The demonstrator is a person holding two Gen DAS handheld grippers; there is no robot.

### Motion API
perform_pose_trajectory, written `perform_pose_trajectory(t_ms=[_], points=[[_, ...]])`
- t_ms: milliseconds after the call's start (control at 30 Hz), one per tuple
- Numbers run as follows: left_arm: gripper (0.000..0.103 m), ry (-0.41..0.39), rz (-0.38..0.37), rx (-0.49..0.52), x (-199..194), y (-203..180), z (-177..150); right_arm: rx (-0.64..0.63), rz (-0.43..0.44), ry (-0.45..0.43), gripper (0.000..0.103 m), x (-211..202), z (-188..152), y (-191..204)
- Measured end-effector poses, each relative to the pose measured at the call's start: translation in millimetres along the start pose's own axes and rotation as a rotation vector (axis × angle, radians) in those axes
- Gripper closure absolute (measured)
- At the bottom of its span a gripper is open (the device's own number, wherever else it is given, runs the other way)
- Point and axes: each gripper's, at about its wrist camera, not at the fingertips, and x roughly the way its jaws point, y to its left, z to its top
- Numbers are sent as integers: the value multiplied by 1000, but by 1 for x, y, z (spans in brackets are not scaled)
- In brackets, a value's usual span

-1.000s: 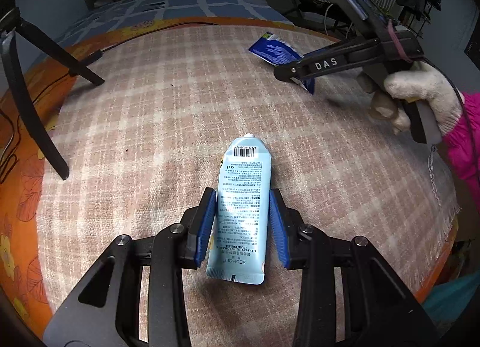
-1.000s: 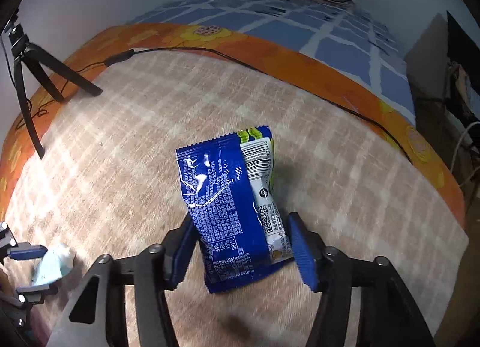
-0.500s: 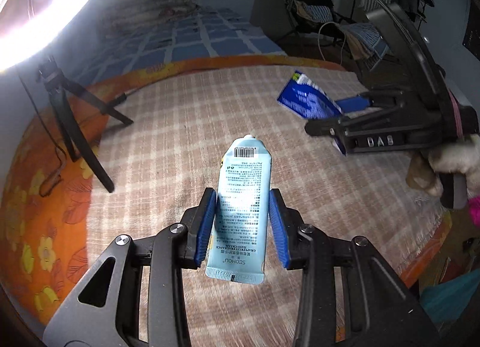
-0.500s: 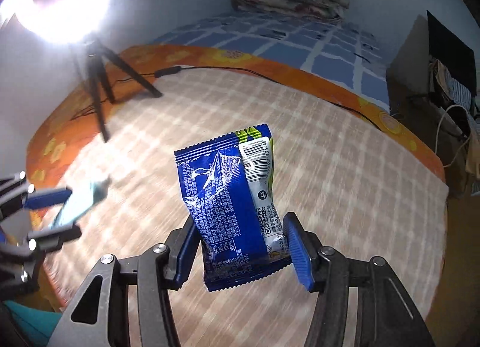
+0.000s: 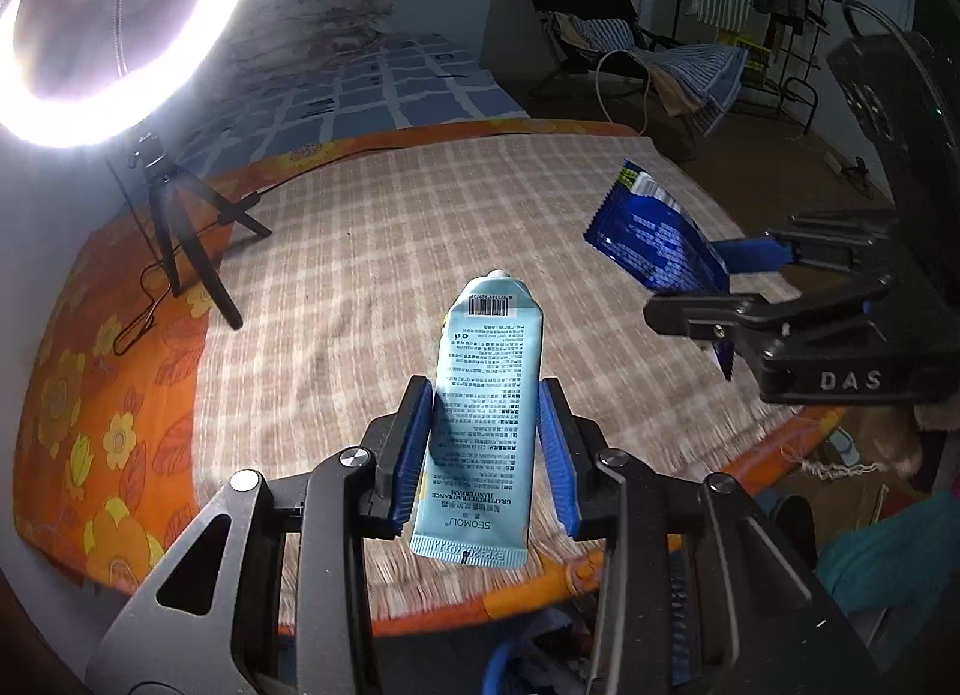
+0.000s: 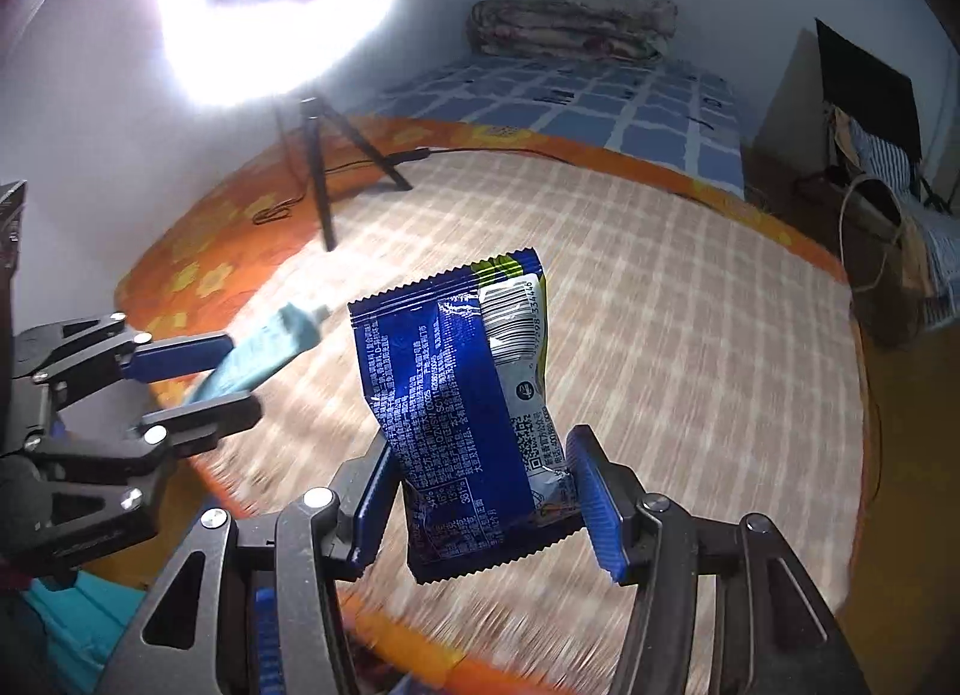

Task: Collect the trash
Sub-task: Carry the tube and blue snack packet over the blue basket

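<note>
My left gripper [image 5: 485, 455] is shut on a light blue hand cream tube [image 5: 486, 407], held in the air above the front edge of the checked mat [image 5: 372, 251]. My right gripper [image 6: 480, 497] is shut on a blue snack wrapper [image 6: 456, 395], also lifted above the mat [image 6: 660, 335]. In the left wrist view the right gripper [image 5: 744, 281] shows at the right with the wrapper [image 5: 654, 242]. In the right wrist view the left gripper [image 6: 198, 371] shows at the left with the tube [image 6: 258, 359].
A ring light [image 5: 114, 23] on a black tripod [image 5: 180, 227] stands at the mat's far left, with a cable [image 6: 480, 152] along the orange floral cloth [image 5: 90, 395]. A bed [image 6: 600, 95] lies behind. A chair with clothes [image 5: 630, 53] stands far right. Something teal [image 5: 888, 551] lies below the table edge.
Both grippers have lifted up and drawn back toward the mat's near edge, each still holding its item. The ring light has come into view.
</note>
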Motion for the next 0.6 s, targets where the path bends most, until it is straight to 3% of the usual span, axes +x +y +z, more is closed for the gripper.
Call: perform_pose_trajectory(t_ms=[333, 600], points=[[67, -10, -45, -52, -40, -21, -46, 29, -1, 9, 45, -42, -73, 30], [67, 34, -67, -70, -39, -33, -78, 24, 8, 26, 45, -51, -117, 50]])
